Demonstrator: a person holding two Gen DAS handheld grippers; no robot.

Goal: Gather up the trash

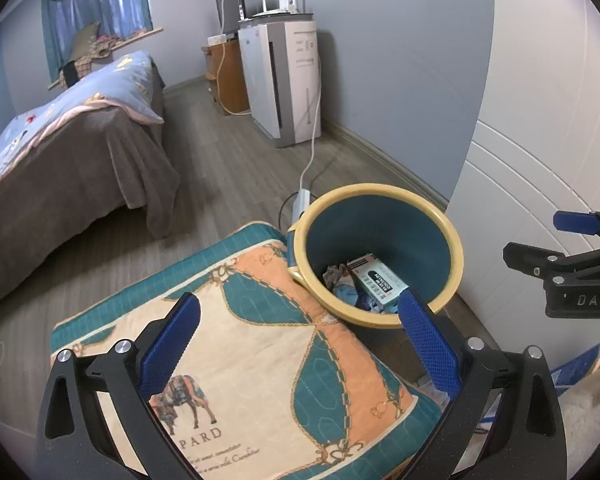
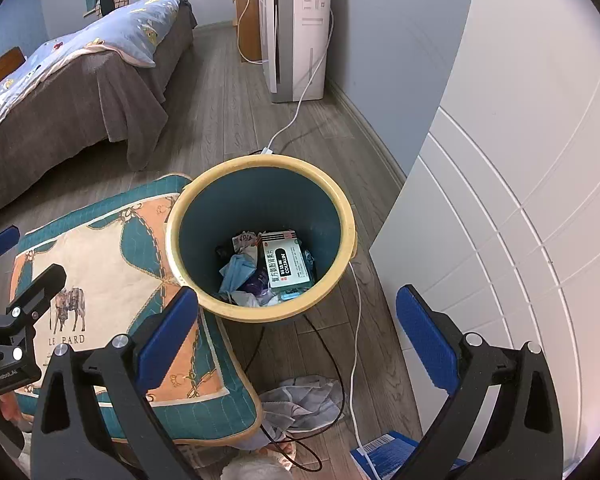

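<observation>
- One trash bin (image 2: 260, 236), teal inside with a yellow rim, stands on the wood floor (image 2: 236, 92) between a patterned cushion (image 2: 112, 276) and a white panelled door (image 2: 520, 208); its rim touches the cushion's edge.
- Inside the bin lies one white medicine box (image 2: 285, 263) with a black label, on top of crumpled blue and white scraps; how many scraps there are I cannot tell.
- Two grippers are in view, each with two blue-padded fingers.
- The left gripper (image 1: 296, 344) is spread wide and holds nothing; it hangs over the cushion, its right pad (image 1: 428, 344) overlapping the bin's near rim in that view.
- The right gripper (image 2: 298, 344) is likewise spread wide and empty, above the floor just in front of the bin.
- On the floor near the bin: one crumpled grey cloth (image 2: 300, 404), one blue packet (image 2: 384, 454) by the door, one white cable (image 2: 354, 344) and black cables whose number I cannot tell.
- One bed (image 2: 72, 72) with a brown cover and one blue duvet stands well apart, at the left.
- One white air purifier (image 2: 296, 36) stands against the far wall.
</observation>
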